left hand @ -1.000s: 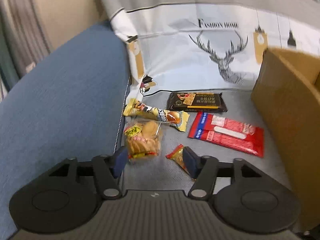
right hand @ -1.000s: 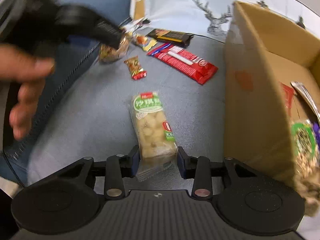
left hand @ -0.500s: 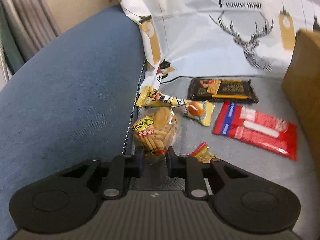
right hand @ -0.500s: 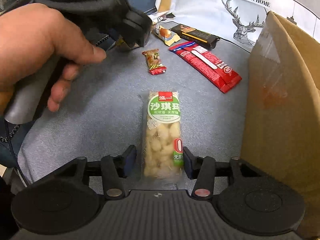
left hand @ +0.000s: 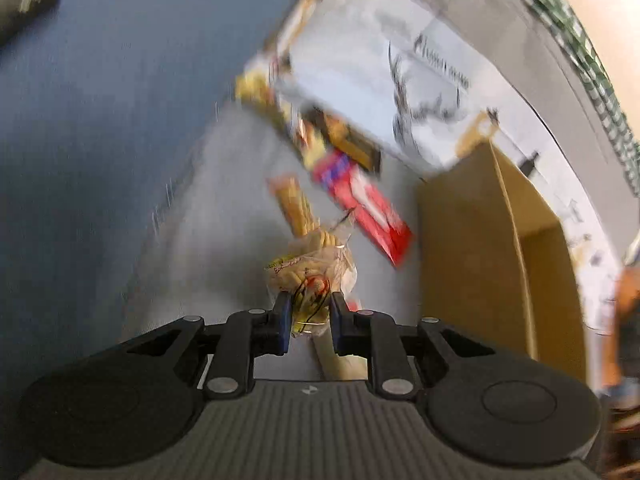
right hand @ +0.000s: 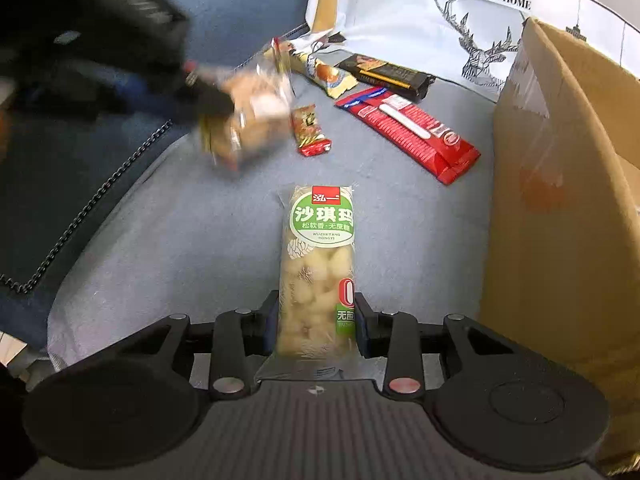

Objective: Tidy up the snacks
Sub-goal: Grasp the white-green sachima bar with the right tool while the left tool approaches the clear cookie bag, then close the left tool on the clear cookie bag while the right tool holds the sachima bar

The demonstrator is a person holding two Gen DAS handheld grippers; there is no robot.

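My left gripper (left hand: pixel 308 312) is shut on a clear bag of biscuit sticks (left hand: pixel 310 276), which hangs lifted off the grey cushion. In the right wrist view the same bag (right hand: pixel 252 116) is blurred in the air at the upper left. My right gripper (right hand: pixel 316 312) points down at a green-labelled sachima pack (right hand: pixel 320 260) lying lengthwise on the cushion. Its jaws are closing, and both pads touch the near end of the pack. The open cardboard box (right hand: pixel 560 200) stands at the right.
A long red pack (right hand: pixel 408 128), a small red packet (right hand: pixel 310 130), a yellow bar (right hand: pixel 324 74) and a dark flat pack (right hand: pixel 386 74) lie on the cushion. A blue sofa arm (right hand: pixel 100 184) is at the left, and a deer-print cloth (right hand: pixel 460 28) behind.
The left gripper closed on the biscuit bag, lifted it off the cushion and rolled as it swung toward the box. The right gripper's jaws narrowed onto the sachima pack.
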